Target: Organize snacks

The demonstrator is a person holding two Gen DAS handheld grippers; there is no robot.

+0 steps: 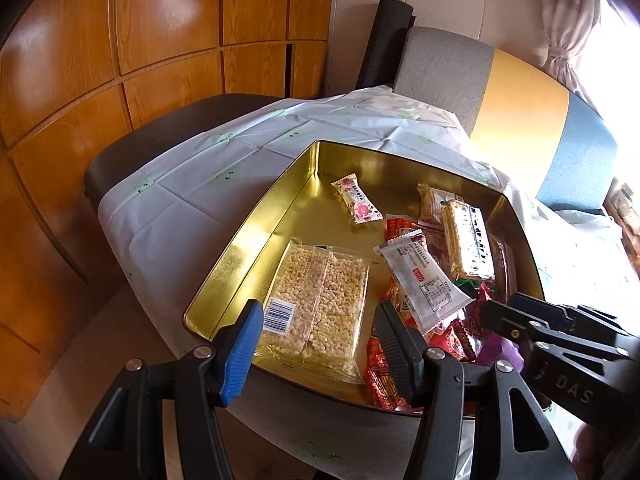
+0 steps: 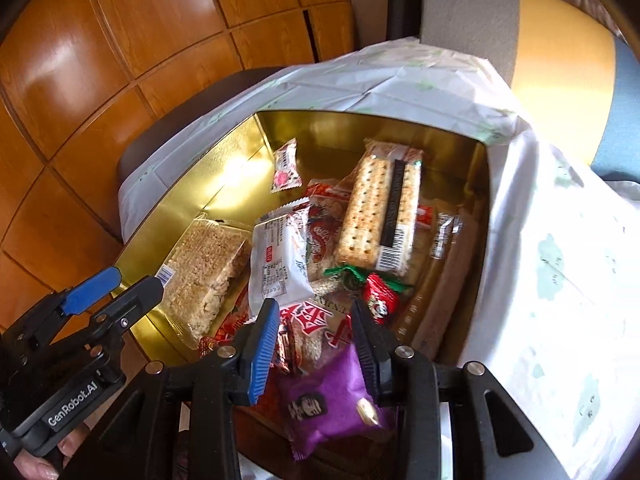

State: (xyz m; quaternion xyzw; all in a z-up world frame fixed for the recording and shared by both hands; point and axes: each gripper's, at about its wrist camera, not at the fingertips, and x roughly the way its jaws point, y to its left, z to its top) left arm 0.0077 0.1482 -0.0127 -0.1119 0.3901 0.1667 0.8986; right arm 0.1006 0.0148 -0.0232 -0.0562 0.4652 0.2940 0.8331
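- Nearest the right wrist camera, the right gripper (image 2: 316, 336) has its jaws set fairly narrow, astride the top edge of a purple snack packet (image 2: 332, 396) at the near end of the gold tin (image 2: 224, 192); whether the pads are pressing it I cannot tell
- Just beside it, the left gripper (image 1: 320, 340) hangs with jaws wide apart and nothing between them, above the near end of a clear puffed-rice bar pack (image 1: 316, 300) lying flat in the tin's near left part
- Further in, a white wrapped snack (image 1: 424, 280) lies tilted over red packets (image 1: 384, 380)
- Beyond these, a cracker pack (image 2: 376, 216) rests atop the heap at the right
- At the far end, a small pink floral candy (image 1: 357, 199) lies alone on the bare gold floor
- Under the tin, a white cloth (image 1: 192, 184) covers the counter
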